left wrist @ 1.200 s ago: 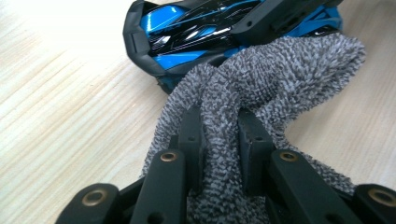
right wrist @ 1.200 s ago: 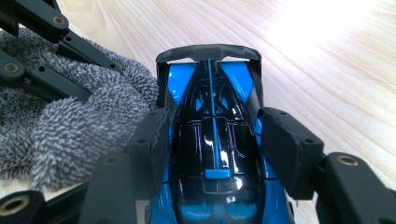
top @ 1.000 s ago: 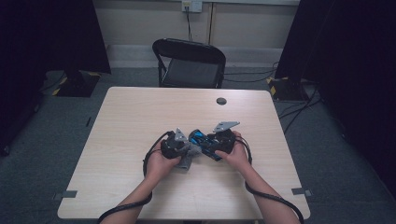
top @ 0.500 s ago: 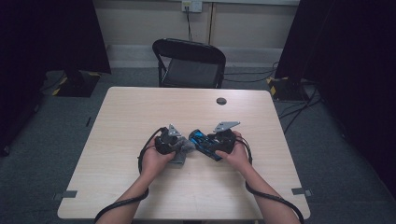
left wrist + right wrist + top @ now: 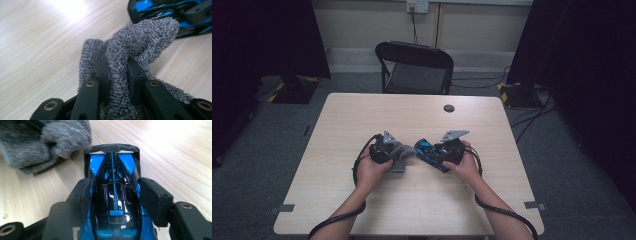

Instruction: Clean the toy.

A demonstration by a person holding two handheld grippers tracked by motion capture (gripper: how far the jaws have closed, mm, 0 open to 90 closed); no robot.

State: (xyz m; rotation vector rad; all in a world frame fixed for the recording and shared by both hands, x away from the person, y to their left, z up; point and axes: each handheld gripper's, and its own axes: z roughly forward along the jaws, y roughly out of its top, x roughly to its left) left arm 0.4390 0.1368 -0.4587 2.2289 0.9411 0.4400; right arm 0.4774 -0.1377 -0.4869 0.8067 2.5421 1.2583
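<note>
Toy car point(image 5: 115, 202): blue/black, clamped in right gripper point(image 5: 113, 197); rear wing seen in right gripper view.
Cloth point(image 5: 130, 57): grey, pinched by left gripper point(image 5: 117, 75), touching car.
Table point(image 5: 362, 115): chair point(image 5: 417, 67) behind, high view.

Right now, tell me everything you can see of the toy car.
The toy car is a glossy blue and black racing model, plastic by its look, with a thin blue fin along its spine and a black wing at its far end. The right gripper is shut on its sides. In the high view it sits mid-table, angled toward the grey cloth, which the left gripper pinches beside the wing; whether they touch is unclear.
</note>
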